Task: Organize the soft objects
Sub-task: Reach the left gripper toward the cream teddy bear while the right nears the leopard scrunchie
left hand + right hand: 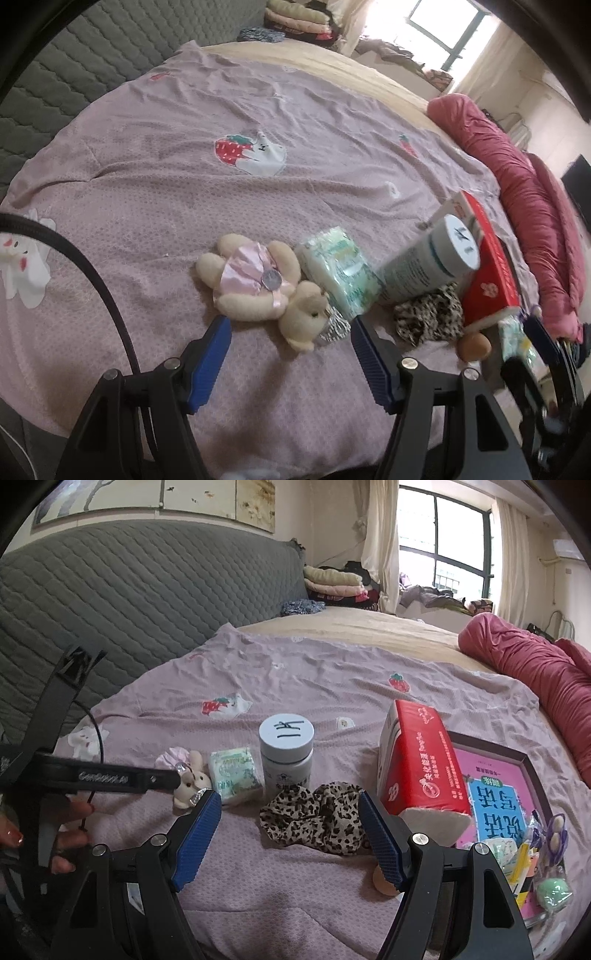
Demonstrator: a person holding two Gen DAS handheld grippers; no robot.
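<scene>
A beige plush bear (258, 284) in a pink dress lies on the pink bedspread (184, 184). My left gripper (290, 325) hovers open just over it, the bear's head between the blue fingertips and touching neither. A leopard-print scrunchie (314, 821) lies in front of my right gripper (289, 799), which is open, its right finger overlapping the scrunchie's edge. A green soft tissue pack (338, 273) sits between the bear and a white-capped bottle (286, 753). The red tissue pack (417, 764) leans to the right.
A dark tray (532, 768) at the right holds a pink-and-blue book and small items. A beige ball (384, 880) lies under my right finger. A rolled red quilt (535, 664) lines the bed's right side, and a grey quilted headboard (147, 590) stands behind. A hand (62, 834) grips the left tool.
</scene>
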